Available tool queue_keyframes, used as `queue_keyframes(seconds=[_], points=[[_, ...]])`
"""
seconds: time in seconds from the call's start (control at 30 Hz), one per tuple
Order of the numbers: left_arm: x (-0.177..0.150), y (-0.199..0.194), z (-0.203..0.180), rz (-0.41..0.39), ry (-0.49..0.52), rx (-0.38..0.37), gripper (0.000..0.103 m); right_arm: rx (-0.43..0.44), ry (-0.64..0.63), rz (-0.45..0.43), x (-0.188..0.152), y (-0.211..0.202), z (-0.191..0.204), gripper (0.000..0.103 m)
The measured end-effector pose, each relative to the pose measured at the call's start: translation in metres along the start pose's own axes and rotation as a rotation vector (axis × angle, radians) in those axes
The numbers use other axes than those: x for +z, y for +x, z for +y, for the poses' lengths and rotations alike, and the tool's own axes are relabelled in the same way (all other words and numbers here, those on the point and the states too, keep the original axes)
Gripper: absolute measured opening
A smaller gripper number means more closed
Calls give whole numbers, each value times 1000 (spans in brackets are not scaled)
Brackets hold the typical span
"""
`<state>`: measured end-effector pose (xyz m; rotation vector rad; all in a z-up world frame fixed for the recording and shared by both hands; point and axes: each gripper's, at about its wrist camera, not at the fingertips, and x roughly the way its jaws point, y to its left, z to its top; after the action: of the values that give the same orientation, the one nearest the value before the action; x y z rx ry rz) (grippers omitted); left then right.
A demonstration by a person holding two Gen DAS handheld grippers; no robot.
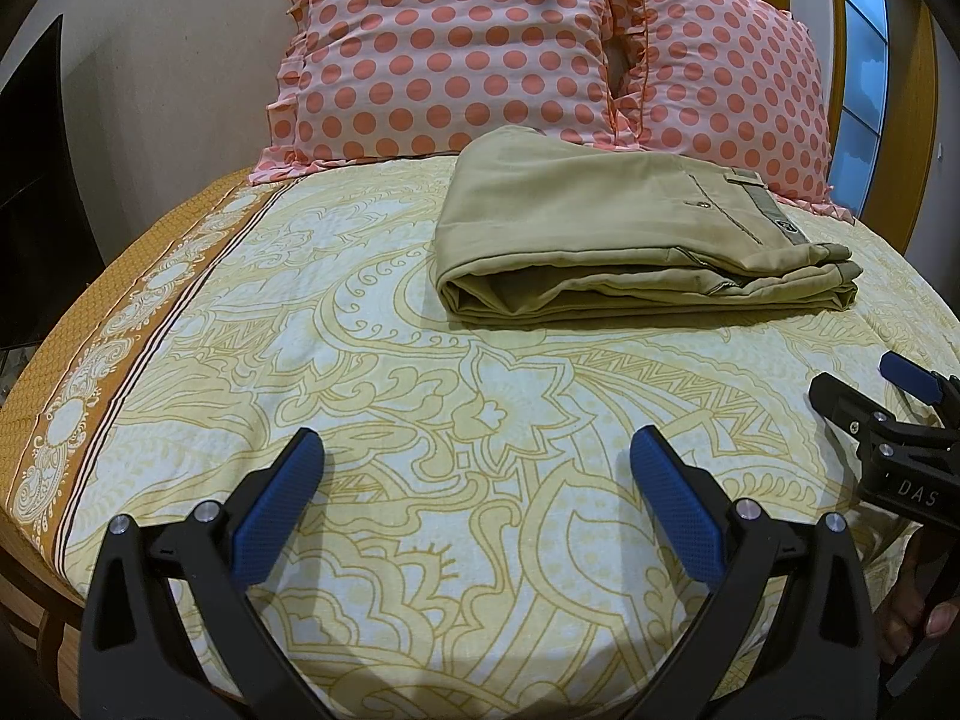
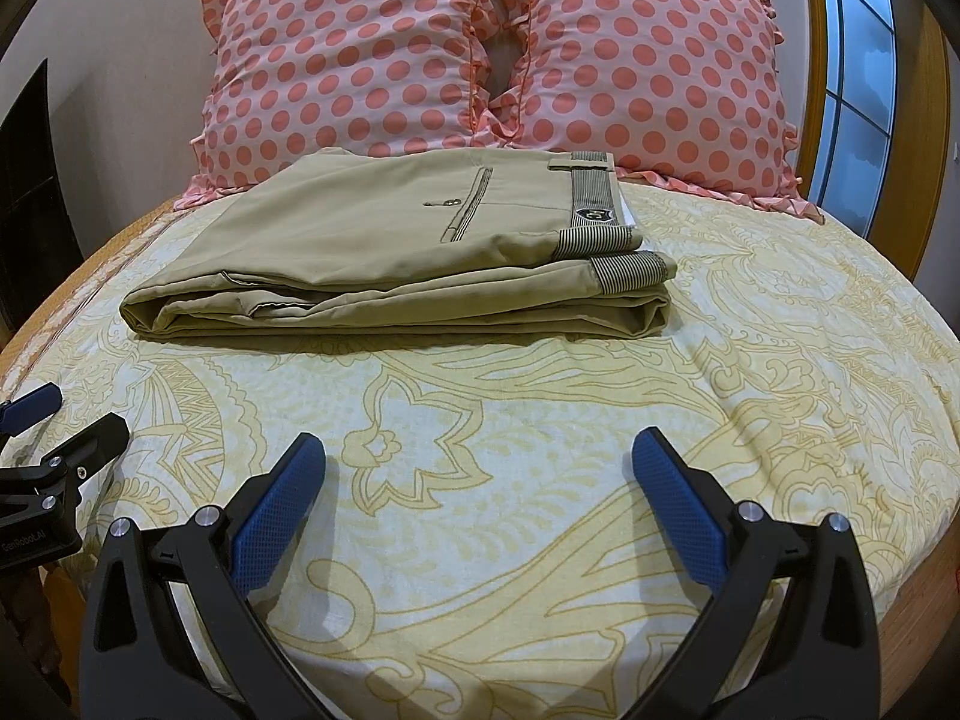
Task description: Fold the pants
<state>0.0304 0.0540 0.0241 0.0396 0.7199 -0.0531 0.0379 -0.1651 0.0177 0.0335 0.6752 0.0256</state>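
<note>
Khaki pants [image 1: 624, 228] lie folded in a flat stack on the bed, just in front of the pillows; they also show in the right wrist view [image 2: 408, 252], striped waistband to the right. My left gripper [image 1: 477, 450] is open and empty, hovering over the sheet well short of the pants. My right gripper [image 2: 480, 450] is open and empty too, also short of the pants. The right gripper shows at the right edge of the left wrist view [image 1: 864, 390], and the left gripper at the left edge of the right wrist view [image 2: 54, 420].
The bed has a yellow floral sheet [image 1: 372, 360] with an orange border on the left [image 1: 120, 324]. Two pink polka-dot pillows [image 2: 348, 60] [image 2: 648, 72] lean at the head. A window [image 2: 864, 90] is at the right, a dark object [image 1: 36, 192] at the left.
</note>
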Motion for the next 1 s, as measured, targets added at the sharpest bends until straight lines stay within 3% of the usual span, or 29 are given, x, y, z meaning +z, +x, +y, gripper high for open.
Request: queue_keyframes(seconds=[1.0], points=[[1,1,-2,-12,-8,6,101,-10,9,2,1,1,0,102]])
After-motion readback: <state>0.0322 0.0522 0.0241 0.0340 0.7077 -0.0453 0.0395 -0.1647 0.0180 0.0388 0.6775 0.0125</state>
